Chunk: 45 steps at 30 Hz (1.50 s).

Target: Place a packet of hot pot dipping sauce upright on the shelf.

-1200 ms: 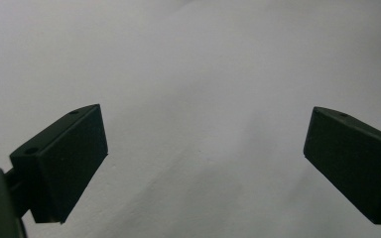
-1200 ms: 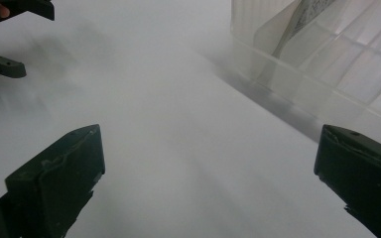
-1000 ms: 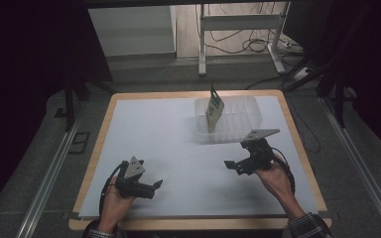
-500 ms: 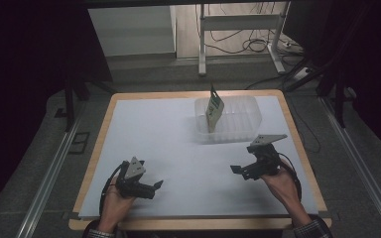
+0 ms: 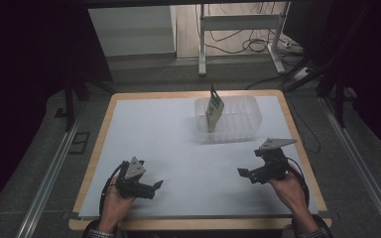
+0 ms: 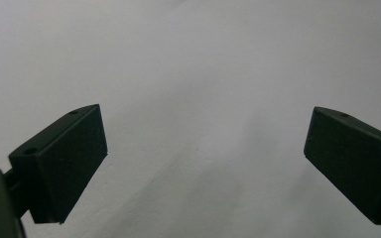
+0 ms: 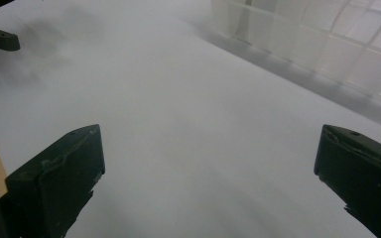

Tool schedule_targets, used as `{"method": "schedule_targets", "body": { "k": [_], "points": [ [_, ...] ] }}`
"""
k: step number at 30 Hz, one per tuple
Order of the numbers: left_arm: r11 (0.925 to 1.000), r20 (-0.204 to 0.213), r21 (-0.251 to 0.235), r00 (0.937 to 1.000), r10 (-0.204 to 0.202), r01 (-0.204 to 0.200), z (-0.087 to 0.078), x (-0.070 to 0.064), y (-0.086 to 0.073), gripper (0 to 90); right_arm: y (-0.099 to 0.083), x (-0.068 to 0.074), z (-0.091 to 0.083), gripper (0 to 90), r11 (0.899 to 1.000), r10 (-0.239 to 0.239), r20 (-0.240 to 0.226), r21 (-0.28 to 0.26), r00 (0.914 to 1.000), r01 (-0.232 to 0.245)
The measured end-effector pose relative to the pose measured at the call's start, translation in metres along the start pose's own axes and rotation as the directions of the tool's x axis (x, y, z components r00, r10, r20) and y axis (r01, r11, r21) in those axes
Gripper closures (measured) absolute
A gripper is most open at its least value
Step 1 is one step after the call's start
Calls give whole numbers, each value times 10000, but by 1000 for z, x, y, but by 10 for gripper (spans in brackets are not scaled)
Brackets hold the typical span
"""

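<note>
Right claw (image 5: 254, 171) open, empty, nearer the bin (image 5: 228, 119), which lies ahead w/ card (image 5: 214, 108) upright inside; left claw (image 5: 149, 187) open too.

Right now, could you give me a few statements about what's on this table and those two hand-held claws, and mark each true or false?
1. The clear plastic tub holds a packet standing up inside it. True.
2. The left gripper is clamped on the packet. False: its jaws are spread apart with nothing between them, over bare white table cover.
3. The right gripper is open. True.
4. The tub sits at the near edge, between the hands. False: it sits toward the far side, beyond the right gripper.
5. Both grippers are inside the tub. False: both are outside it.
</note>
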State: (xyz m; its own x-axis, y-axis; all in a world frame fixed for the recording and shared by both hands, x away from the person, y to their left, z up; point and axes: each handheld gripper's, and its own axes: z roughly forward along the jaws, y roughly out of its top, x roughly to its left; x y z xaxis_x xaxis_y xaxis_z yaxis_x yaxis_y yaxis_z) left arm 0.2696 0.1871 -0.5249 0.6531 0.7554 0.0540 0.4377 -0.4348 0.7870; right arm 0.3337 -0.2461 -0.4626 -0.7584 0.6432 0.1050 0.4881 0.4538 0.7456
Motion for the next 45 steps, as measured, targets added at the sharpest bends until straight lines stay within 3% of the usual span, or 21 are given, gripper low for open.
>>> {"method": "schedule_targets", "body": {
  "k": [24,36,45],
  "points": [
    [10000,-11,17,10000,35,-35,0,-1,0,28,-33,-15,-19,0,9988,494,877,-105,9949,-486],
    [9999,21,98,9999,107,-107,1,-1,0,28,-48,-25,-17,0,9974,583,1469,344,9874,-640],
    [9999,58,145,9999,93,-94,1,-1,0,28,-56,-34,-12,4,9939,720,1596,714,9846,-842]
  ]
}}
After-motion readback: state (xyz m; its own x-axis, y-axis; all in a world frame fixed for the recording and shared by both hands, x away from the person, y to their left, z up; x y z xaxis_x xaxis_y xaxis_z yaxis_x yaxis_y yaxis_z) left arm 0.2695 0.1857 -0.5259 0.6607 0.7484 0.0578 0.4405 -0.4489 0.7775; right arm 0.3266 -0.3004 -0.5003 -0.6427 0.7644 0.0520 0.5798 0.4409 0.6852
